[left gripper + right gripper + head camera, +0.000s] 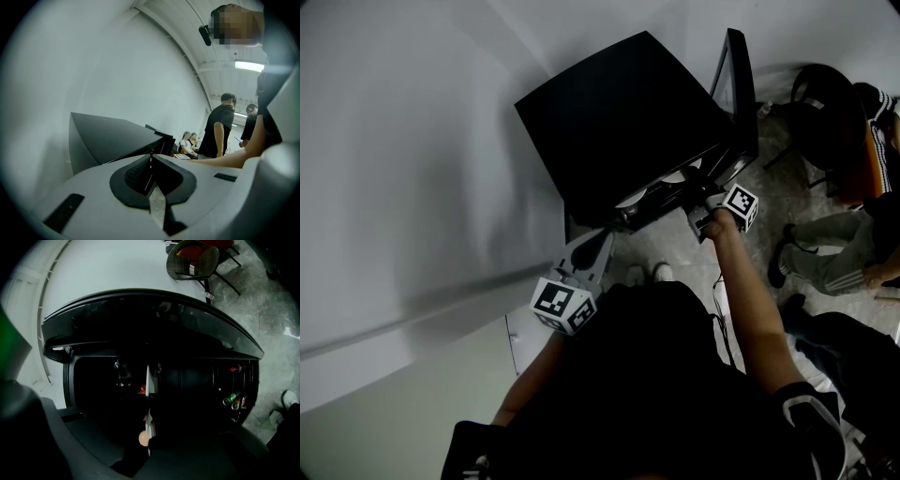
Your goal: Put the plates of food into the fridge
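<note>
The black fridge stands against the wall with its door swung open to the right. My right gripper reaches into the opening, shut on a white plate. In the right gripper view the plate shows edge-on between the jaws, with a small round orange piece of food on it and the dark fridge interior behind. My left gripper hangs shut and empty in front of the fridge's left corner; in its own view the left gripper has its pads together, facing the fridge.
Bottles sit in the door's shelves. A seated person and a chair are to the right of the fridge. Other people stand and sit further back in the room. A white wall runs along the left.
</note>
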Motion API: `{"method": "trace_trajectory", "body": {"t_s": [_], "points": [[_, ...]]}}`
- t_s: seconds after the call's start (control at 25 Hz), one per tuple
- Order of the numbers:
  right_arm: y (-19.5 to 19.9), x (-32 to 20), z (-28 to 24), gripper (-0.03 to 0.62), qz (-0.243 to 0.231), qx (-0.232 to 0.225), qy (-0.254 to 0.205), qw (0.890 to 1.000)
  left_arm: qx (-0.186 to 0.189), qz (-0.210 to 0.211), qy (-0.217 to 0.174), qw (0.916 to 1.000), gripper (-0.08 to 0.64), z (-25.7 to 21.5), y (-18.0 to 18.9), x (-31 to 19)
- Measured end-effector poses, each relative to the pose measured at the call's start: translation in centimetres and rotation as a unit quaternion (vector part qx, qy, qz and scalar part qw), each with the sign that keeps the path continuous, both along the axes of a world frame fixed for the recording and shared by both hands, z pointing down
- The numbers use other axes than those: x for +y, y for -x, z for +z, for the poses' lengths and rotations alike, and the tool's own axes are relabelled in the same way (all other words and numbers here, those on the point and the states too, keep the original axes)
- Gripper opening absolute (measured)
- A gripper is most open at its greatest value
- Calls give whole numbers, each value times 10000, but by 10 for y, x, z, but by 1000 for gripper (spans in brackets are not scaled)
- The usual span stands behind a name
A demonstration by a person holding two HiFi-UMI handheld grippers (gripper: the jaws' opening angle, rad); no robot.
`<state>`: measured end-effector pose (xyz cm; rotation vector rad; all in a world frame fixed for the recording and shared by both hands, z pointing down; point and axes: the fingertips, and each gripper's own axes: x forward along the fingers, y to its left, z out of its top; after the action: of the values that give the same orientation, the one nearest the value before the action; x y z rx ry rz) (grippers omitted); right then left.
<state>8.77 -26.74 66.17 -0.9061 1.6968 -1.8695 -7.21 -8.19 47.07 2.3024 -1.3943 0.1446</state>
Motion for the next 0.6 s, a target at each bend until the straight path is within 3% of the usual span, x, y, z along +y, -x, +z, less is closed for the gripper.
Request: {"method": "trace_trajectory", "body": {"t_s": [0.6], "points": [[13, -13, 6, 38, -26, 141, 150, 9998, 70, -66, -37, 9999, 25, -2, 2, 4]]}}
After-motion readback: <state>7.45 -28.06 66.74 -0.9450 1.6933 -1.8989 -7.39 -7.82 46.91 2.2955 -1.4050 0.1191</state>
